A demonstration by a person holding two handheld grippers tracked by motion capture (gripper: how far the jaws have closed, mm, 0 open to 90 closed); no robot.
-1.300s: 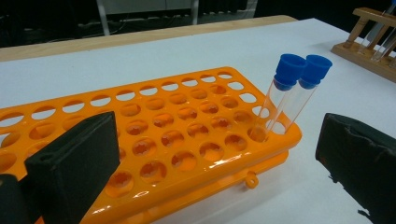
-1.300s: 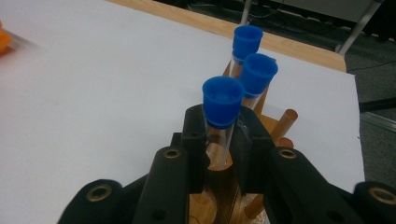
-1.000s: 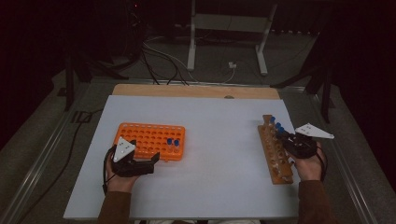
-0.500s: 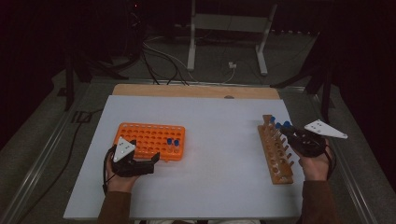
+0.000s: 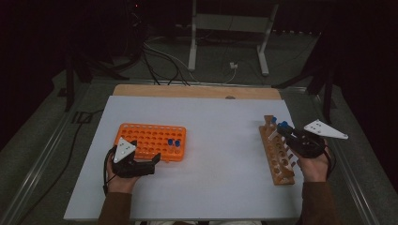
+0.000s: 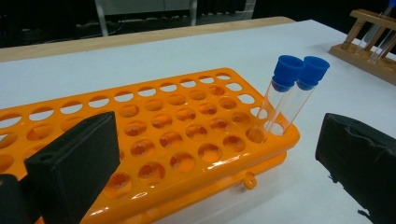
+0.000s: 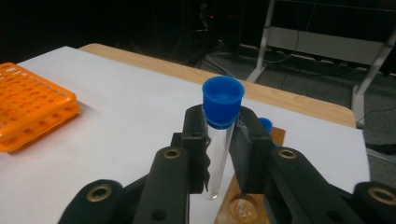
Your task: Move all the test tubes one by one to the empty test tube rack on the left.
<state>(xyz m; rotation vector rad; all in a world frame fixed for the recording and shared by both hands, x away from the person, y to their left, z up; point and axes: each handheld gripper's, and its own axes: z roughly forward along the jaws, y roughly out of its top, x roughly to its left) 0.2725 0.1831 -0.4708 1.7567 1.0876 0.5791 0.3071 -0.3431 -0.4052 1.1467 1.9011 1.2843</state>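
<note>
Right fingers (image 7: pixel 196 135) pinch a blue-capped tube (image 7: pixel 219 140) above the wooden rack (image 5: pixel 278 152) at three o'clock. Left gripper (image 6: pixel 224 163) gapes wide, empty, at the orange rack (image 6: pixel 187 140), nine o'clock.

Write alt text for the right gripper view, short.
The right claw is shut on a clear test tube with a blue cap, held upright just above an empty hole of the wooden rack. Behind it lie the white table and, at far left, a corner of the orange rack.
</note>
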